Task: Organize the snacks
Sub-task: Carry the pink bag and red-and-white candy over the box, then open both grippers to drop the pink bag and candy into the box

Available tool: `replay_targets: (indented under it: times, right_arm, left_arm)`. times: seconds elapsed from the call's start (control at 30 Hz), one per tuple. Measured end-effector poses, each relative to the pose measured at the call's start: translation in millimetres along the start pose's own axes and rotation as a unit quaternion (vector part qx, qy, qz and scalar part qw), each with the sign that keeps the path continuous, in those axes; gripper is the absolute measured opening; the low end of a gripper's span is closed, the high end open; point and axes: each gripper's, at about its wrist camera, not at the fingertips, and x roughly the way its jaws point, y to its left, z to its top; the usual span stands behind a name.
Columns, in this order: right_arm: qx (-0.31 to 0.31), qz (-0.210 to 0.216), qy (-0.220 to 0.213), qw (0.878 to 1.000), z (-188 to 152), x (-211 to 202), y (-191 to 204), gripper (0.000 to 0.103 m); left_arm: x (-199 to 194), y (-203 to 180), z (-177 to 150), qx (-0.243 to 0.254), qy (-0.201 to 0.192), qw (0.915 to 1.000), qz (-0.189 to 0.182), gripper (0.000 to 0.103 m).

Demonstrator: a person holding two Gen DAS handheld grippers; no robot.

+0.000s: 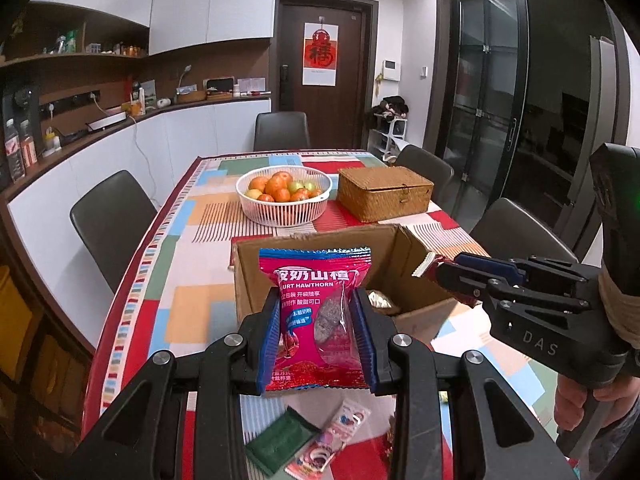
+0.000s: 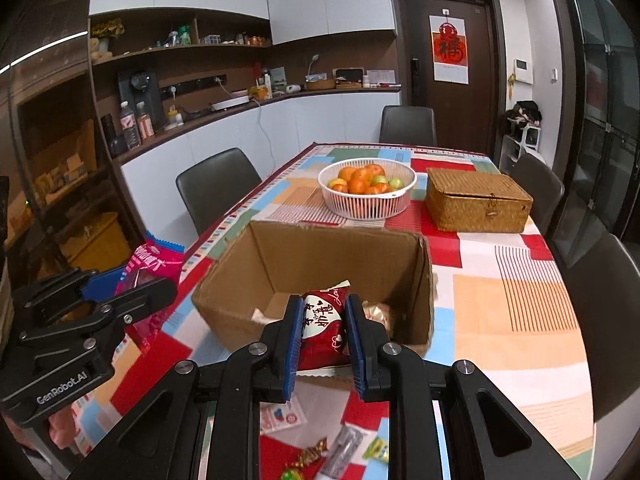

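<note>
My left gripper [image 1: 316, 312] is shut on a pink yogurt hawthorn snack bag [image 1: 316, 304], held upright just in front of an open cardboard box [image 1: 404, 256]. My right gripper [image 2: 322, 324] is shut on a dark red snack packet [image 2: 322, 320], held over the box's near edge [image 2: 224, 280]. In the left wrist view the right gripper [image 1: 440, 272] reaches over the box's right corner. In the right wrist view the left gripper [image 2: 132, 284] with the pink bag [image 2: 152, 260] is left of the box. A few small snacks lie on the box's floor.
Loose snack packets [image 1: 320, 436] lie on the patterned tablecloth below the grippers; they also show in the right wrist view [image 2: 340, 452]. A white basket of fruit [image 1: 285, 196] and a lidded wicker box [image 1: 384, 192] stand behind the cardboard box. Dark chairs surround the table.
</note>
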Motion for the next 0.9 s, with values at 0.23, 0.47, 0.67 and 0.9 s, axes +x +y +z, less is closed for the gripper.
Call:
replay_targets:
  times: [0.23, 0.47, 0.67, 0.9]
  right_arm:
    - [0.007, -0.006, 0.006, 1.000, 17.7, 20.7, -8.6, 0.023]
    - [0.013, -0.022, 0.023, 0.999, 27.3, 43.4, -17.9, 0.023]
    - [0.015, -0.031, 0.032, 0.999, 30.1, 57.3, -24.3, 0.023]
    - [0.007, -0.058, 0.032, 0.998, 14.1, 56.0, -26.3, 0.044]
  left_arm:
    - [32.2, 10.5, 20.1, -0.015, 0.017, 0.9997, -0.006, 0.034]
    - [58.8, 12.4, 25.9, -0.006, 0.035, 0.9994, 0.005, 0.034]
    - [82.5, 12.1, 29.8, -0.011, 0.063, 0.9978, 0.017, 0.047]
    - [63.0, 1.2, 12.4, 0.015, 0.047, 0.9985, 0.023, 0.060]
